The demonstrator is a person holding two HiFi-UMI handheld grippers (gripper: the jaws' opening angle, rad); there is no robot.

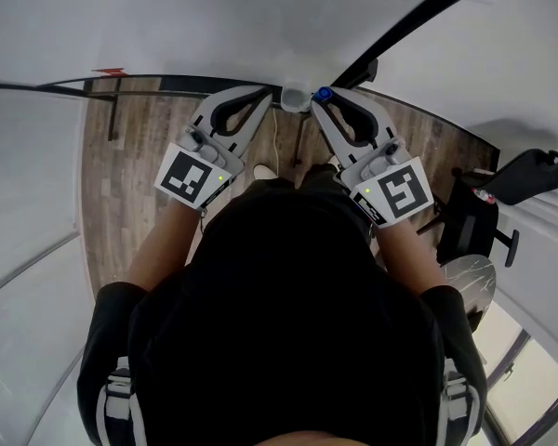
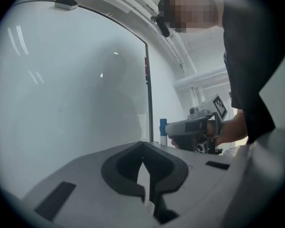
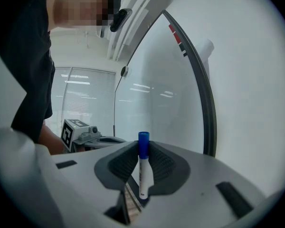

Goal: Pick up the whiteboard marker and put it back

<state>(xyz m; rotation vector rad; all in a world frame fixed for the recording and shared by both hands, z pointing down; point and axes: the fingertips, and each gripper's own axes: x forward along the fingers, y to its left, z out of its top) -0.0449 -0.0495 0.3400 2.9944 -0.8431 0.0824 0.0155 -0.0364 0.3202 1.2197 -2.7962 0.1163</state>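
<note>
In the head view, both grippers are held out level over a wood-plank floor [image 1: 139, 156], with a whiteboard [image 1: 214, 26] just ahead of the jaws. The left gripper [image 1: 263, 98] and right gripper [image 1: 320, 102] are set side by side, tips near each other. The blue cap of the whiteboard marker [image 1: 324, 93] is seen at the tips of the right jaws. Off to the outer side of the right jaws, a black chair [image 1: 538, 170] and a round mottled surface [image 1: 472, 272] are seen. In the left gripper view, the left gripper [image 2: 143, 146] is seen with its jaws brought together on nothing; the whiteboard [image 2: 76, 89] fills the space ahead, bounded by a dark frame edge [image 2: 147, 94]. Beyond that, the right gripper [image 2: 170, 128] is seen with the marker [image 2: 163, 126] upright at its tips. In the right gripper view, the right gripper [image 3: 143, 145] is clamped on the marker [image 3: 143, 172], which is gripped upright between the jaws, cap uppermost. The whiteboard [image 3: 156, 99] lies ahead, the left gripper [image 3: 104, 139] is seen beside the jaws, and windows with blinds [image 3: 85, 89] are seen farther off.
</note>
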